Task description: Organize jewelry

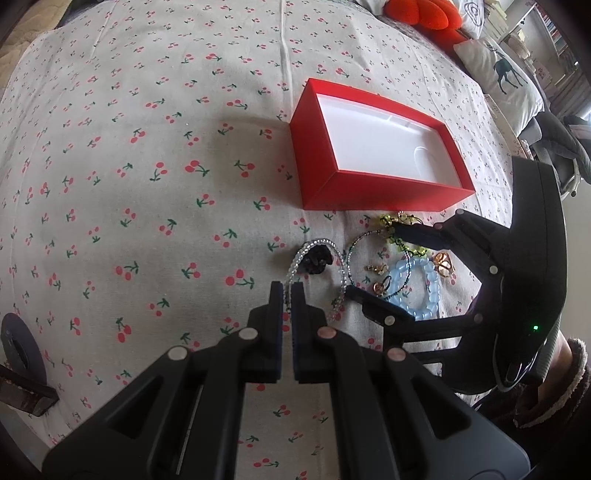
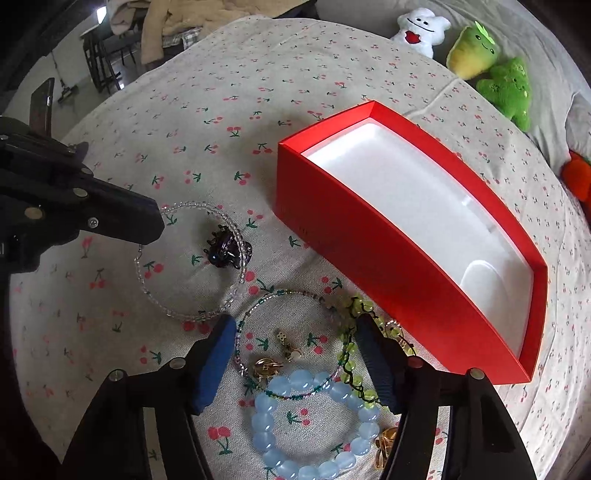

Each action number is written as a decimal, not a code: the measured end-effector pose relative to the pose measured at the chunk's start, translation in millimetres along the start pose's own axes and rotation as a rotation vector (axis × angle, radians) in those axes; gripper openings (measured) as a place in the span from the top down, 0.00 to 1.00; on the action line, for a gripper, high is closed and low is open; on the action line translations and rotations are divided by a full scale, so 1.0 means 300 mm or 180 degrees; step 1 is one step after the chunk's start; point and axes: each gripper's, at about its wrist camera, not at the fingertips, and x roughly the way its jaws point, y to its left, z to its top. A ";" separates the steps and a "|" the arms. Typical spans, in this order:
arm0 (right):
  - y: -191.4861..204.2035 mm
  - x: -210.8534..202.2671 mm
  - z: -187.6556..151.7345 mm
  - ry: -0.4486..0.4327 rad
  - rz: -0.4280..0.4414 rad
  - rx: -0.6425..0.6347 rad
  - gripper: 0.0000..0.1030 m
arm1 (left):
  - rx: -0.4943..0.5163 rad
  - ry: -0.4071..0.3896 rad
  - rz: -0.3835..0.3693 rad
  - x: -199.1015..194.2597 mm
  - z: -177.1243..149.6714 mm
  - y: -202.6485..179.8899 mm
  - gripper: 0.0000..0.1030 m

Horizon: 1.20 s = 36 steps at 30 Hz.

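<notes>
An open red box (image 1: pixel 373 188) with a white insert lies on the cherry-print cloth; it also shows in the right wrist view (image 2: pixel 369 254). Jewelry lies in front of it: a clear bead necklace (image 2: pixel 184 312) with a dark charm (image 2: pixel 227 249), a thin multicolour bead strand (image 2: pixel 280 295), a green bead strand (image 2: pixel 351 354), a light blue bead bracelet (image 2: pixel 295 417) and small gold pieces (image 2: pixel 266 367). My left gripper (image 1: pixel 287 291) is shut on the clear necklace's edge (image 1: pixel 334 306). My right gripper (image 2: pixel 295 332) is open, its fingers astride the thin strand.
Plush toys (image 2: pixel 491 70) lie beyond the box at the cloth's far edge. A deer-print pillow (image 1: pixel 502 74) and an orange plush (image 1: pixel 424 14) lie at the far right. A chair with clothes (image 2: pixel 155 33) stands beyond the cloth's far left.
</notes>
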 end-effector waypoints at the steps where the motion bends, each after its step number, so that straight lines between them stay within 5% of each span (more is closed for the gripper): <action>1: 0.000 0.000 -0.001 0.0008 -0.0003 0.0006 0.37 | -0.0003 -0.0001 0.0000 0.000 0.000 0.000 0.95; 21: -0.066 -0.162 -0.043 -0.0210 0.0102 0.0289 0.39 | 0.0049 -0.0216 -0.0173 -0.088 0.002 -0.033 0.95; 26: -0.096 -0.194 -0.051 -0.0269 0.0376 0.0534 0.39 | 0.0094 -0.0322 -0.0227 -0.121 0.002 -0.060 0.95; 36: -0.048 -0.094 -0.131 0.0330 0.0059 0.0203 0.28 | 0.0154 -0.0227 -0.0167 -0.083 -0.012 -0.083 0.95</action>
